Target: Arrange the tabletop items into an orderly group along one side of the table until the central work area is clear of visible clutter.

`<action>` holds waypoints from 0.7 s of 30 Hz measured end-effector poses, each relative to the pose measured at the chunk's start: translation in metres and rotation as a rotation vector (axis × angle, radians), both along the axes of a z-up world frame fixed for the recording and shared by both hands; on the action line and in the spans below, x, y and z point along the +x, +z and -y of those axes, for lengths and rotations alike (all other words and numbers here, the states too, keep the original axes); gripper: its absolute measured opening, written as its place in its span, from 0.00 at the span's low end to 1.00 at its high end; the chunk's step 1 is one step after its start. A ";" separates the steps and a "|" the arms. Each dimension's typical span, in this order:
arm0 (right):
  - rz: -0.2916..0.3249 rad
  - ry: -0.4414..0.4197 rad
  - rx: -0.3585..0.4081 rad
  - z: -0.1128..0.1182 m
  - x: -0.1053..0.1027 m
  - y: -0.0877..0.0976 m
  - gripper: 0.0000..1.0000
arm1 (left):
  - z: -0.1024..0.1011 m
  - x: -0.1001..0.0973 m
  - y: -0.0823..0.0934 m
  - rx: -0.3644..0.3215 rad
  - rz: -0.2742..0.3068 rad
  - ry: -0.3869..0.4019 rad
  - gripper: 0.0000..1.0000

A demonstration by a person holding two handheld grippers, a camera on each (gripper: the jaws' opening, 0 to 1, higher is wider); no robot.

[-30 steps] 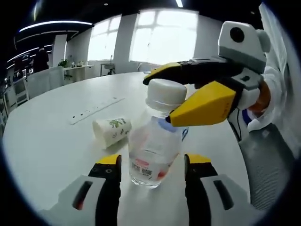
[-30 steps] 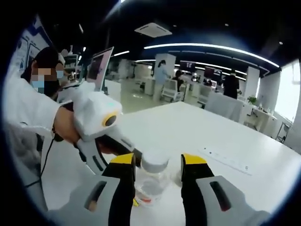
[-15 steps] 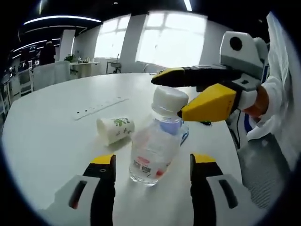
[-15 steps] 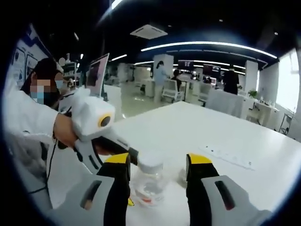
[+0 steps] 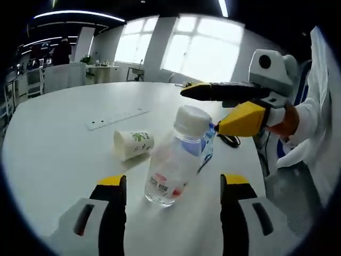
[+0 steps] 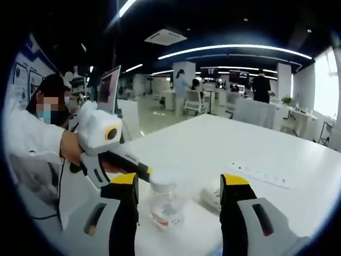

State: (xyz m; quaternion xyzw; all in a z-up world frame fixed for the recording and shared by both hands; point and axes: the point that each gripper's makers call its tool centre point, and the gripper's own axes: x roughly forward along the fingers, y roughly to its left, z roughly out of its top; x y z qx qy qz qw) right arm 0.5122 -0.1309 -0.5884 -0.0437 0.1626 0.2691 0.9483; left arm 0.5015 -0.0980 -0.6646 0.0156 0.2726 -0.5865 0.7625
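Both pairs of yellow-tipped jaws stand wide apart, holding nothing. In the left gripper view the left gripper (image 5: pixel 172 186) has the clear bottle (image 5: pixel 174 160) standing between its tips, leaning toward the upper right, white cap (image 5: pixel 192 119) up, touching neither jaw. The right gripper (image 5: pixel 224 105) reaches in from the right at cap height — its near yellow fingertip (image 5: pixel 242 118) sits just beside the cap, the far one above and behind it; whether anything touches, I cannot tell. A hand in an orange glove (image 5: pixel 286 118) grips its body, white sleeve behind.

Beyond the bottle a paper cup (image 5: pixel 133 144) lies on its side on the white table (image 5: pixel 53 138), and a long power strip (image 5: pixel 117 118) lies further off. A black cable (image 5: pixel 230 141) lies near the table's right edge.

The right gripper view looks the other way: the right gripper (image 6: pixel 178 200) frames the bottle (image 6: pixel 161 207) from above, and the left gripper (image 6: pixel 139 172) comes in from the left with its tip by the cap, held by the person's hand (image 6: pixel 69 152). The cup (image 6: pixel 212 196) shows partly behind the right jaw — the office with desks lies behind.
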 end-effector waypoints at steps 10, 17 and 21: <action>-0.015 0.005 -0.011 0.013 -0.009 -0.001 0.67 | -0.008 0.001 0.007 0.005 0.002 0.020 0.73; -0.025 0.008 -0.012 0.021 -0.017 -0.002 0.69 | -0.014 0.001 0.015 0.002 0.003 0.035 0.74; -0.031 0.010 -0.015 0.024 -0.021 -0.004 0.69 | -0.015 0.001 0.019 0.006 0.008 0.038 0.74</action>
